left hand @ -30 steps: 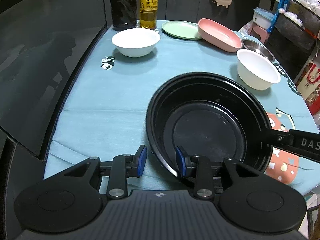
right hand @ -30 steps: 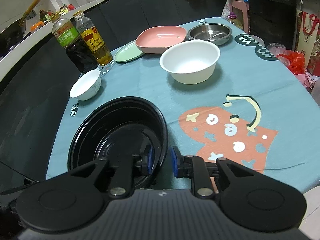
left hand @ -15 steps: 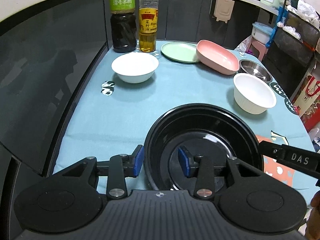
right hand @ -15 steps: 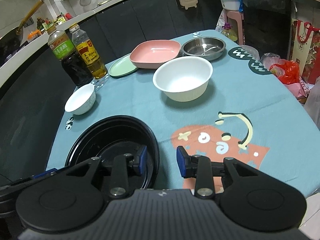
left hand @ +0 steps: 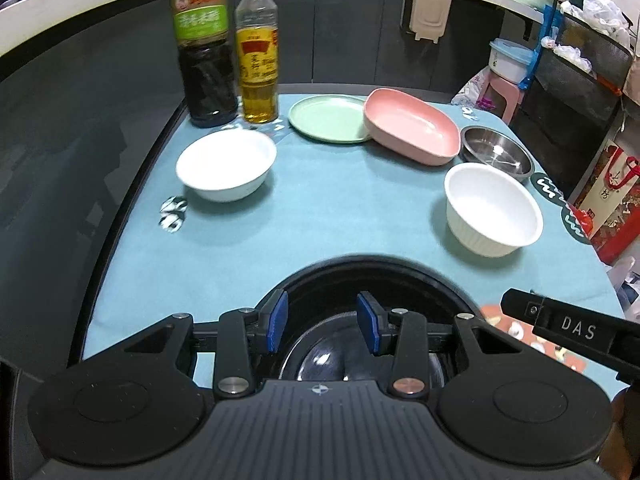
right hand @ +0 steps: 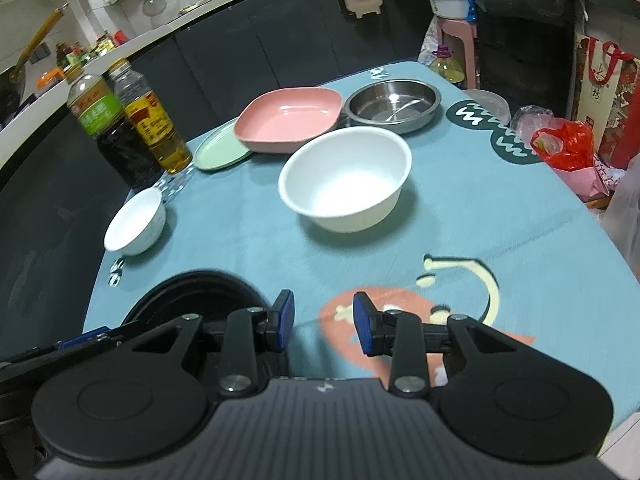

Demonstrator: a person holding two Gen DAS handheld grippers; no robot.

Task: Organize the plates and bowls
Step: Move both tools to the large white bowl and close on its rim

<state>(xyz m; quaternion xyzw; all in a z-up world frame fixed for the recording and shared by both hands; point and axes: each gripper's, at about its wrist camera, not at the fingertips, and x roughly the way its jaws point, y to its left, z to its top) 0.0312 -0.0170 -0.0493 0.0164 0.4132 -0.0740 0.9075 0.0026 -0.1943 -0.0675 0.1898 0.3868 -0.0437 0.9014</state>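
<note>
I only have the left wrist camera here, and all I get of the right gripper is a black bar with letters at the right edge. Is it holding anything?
Observer: No. The right gripper has just been opening its jaws, and nothing is between them. Only the tablecloth's orange print shows in the gap.
Operator: Is it clear of the black bowl then?
Observer: Yes. In the right wrist view the black bowl lies wholly to the left of that gripper's left finger, so the rim is outside the jaws.
</note>
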